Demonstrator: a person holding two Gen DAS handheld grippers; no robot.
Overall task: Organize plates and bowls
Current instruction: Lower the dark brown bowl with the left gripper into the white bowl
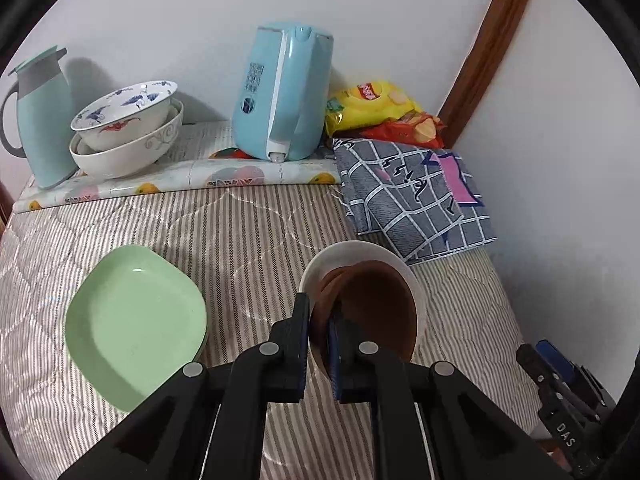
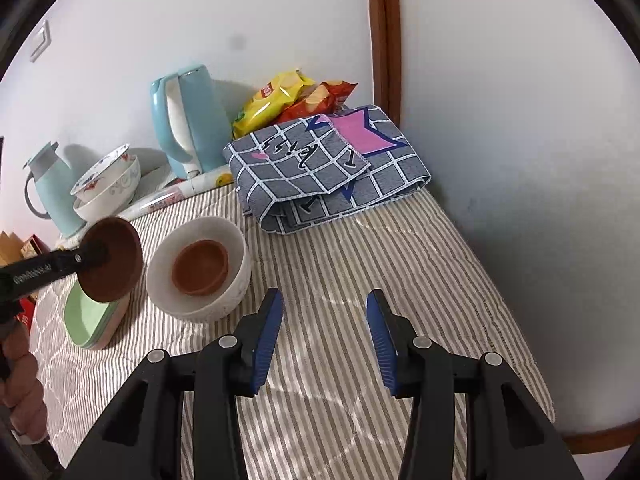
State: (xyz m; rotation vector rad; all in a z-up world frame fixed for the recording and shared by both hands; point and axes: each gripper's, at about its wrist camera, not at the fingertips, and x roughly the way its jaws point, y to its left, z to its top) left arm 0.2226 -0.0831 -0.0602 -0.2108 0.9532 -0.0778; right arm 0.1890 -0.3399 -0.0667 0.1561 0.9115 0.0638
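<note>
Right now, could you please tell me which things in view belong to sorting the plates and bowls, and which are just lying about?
Part of the job:
brown bowl held in the left gripper
white bowl with another brown bowl inside
green plates
stacked bowls at the back

Just lying about:
blue kettle
green jug
snack bags
folded cloth

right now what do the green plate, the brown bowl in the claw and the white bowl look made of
Green plate: likely melamine or plastic, smooth, soft sheen.
Brown bowl in the left claw: matte, dull, perhaps wood or plastic; unclear.
White bowl: probably ceramic, thick rim, faint relief outside.
</note>
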